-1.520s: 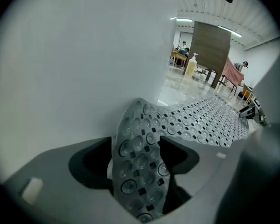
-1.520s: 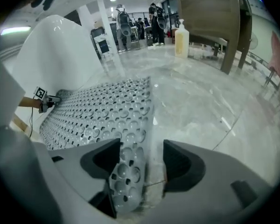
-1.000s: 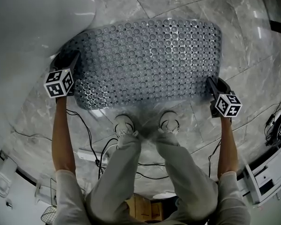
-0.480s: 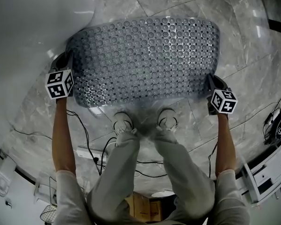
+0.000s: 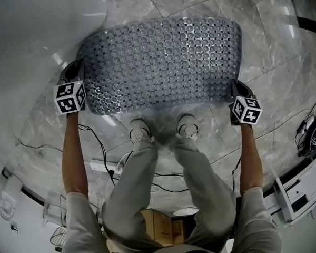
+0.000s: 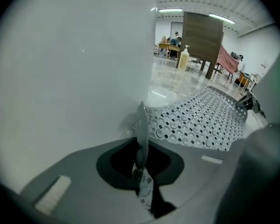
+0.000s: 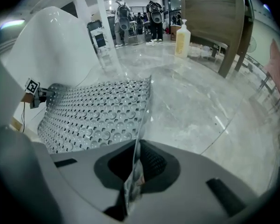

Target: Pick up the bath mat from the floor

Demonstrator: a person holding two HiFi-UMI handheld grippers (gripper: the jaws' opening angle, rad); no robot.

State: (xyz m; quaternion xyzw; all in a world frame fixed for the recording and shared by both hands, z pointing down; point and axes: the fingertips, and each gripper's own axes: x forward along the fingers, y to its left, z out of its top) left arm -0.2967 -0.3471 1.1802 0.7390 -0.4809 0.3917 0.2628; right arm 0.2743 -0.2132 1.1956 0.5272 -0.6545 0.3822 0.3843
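A grey see-through bath mat (image 5: 163, 62) studded with round suction cups lies spread on the marble floor in front of the person's feet. My left gripper (image 5: 73, 77) is at the mat's near left corner. Its jaws have just been closing, and the left gripper view shows them shut on the mat's thin edge (image 6: 141, 139). My right gripper (image 5: 236, 88) is at the near right corner, shut on that edge (image 7: 136, 143). Between the two grippers the mat (image 7: 98, 115) hangs slightly raised, and its far side rests on the floor.
A white bathtub (image 5: 26, 36) curves along the left, close to the left gripper. Black cables (image 5: 97, 152) and a power strip (image 5: 102, 166) lie behind the person's shoes (image 5: 139, 132). A white drawer unit (image 5: 305, 188) stands at the lower right. A brown cabinet (image 7: 210, 13) and a soap bottle (image 7: 181, 40) are farther off.
Both grippers have closed on the mat's near corners and drawn slightly inward. The left one has risen a little, and the mat's near edge has come up off the floor.
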